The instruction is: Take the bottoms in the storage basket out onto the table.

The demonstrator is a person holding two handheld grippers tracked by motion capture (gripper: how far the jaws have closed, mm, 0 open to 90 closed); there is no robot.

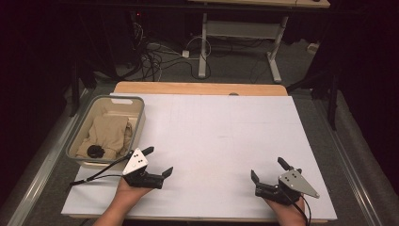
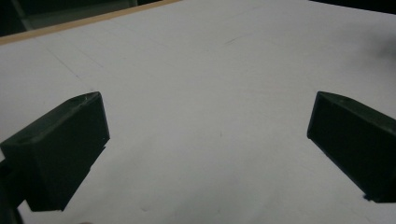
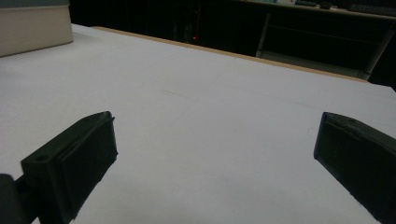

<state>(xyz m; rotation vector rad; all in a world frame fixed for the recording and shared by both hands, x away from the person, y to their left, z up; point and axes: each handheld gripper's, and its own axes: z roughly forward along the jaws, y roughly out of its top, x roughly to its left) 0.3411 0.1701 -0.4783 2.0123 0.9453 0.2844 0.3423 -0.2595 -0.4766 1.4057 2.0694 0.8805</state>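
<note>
My left gripper rests low over the white table sheet at the front left, jaws wide open with nothing between them. In the left gripper view its fingers frame bare white sheet. My right gripper sits at the front right, also open and empty, and its fingers stand far apart over the sheet. A grey-rimmed beige bin at the left holds a folded tan cloth with a small black object on it. The left gripper is just right of the bin's near corner.
The bin's beige wall appears at the top left of the right gripper view. A wooden table edge runs along the far side. Beyond it are cables on the floor and a desk frame.
</note>
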